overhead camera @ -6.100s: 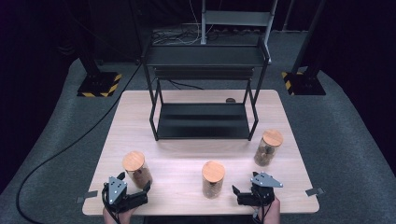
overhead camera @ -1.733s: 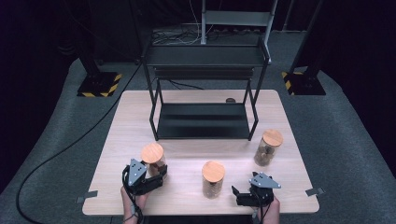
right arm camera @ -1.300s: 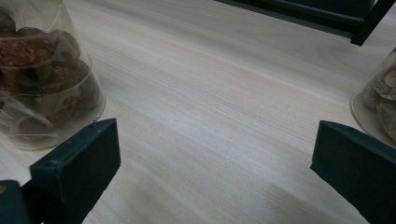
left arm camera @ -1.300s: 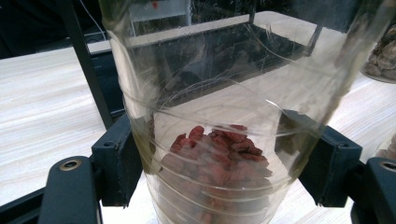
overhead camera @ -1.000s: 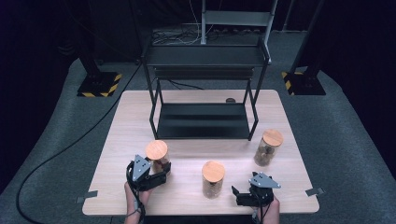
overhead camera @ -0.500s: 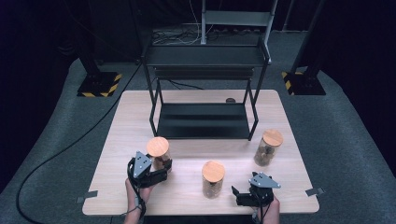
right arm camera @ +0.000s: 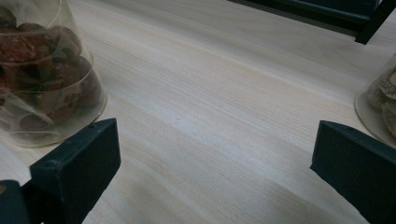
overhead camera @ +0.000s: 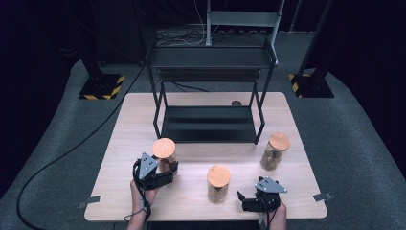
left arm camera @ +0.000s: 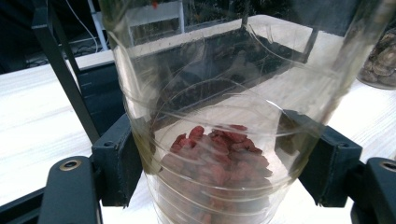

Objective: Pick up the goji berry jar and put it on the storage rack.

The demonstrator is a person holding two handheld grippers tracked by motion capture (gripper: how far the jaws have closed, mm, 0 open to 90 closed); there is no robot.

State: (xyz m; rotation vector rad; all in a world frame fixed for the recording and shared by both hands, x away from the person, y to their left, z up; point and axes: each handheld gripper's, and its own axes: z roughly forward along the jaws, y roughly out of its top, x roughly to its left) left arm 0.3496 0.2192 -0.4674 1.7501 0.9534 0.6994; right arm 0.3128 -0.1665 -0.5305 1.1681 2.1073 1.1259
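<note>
My left gripper [overhead camera: 167,170] is shut on a glass jar [overhead camera: 164,154] with a cork lid, held off the table in front of the black rack [overhead camera: 209,122]. In the left gripper view the jar [left arm camera: 219,116] stands between both jaws, with red dried berries [left arm camera: 217,154] at its bottom. My right gripper [overhead camera: 242,200] rests open near the table's front edge, with bare wood between its jaws [right arm camera: 210,154]. A second corked jar [overhead camera: 218,184] stands just left of it. That jar [right arm camera: 44,70] holds dark reddish fruit. A third jar [overhead camera: 275,151] stands at the right.
The two-level black rack has a low shelf on the wooden table [overhead camera: 119,158] and a high shelf [overhead camera: 210,57]. A small dark round item [overhead camera: 236,102] lies behind the rack. Tape marks [overhead camera: 325,196] sit at the table's front corners. A cable [overhead camera: 72,148] runs over the floor at left.
My left gripper closed on the left jar, lifted it and carried it right and forward toward the rack. The right gripper has stayed still.
</note>
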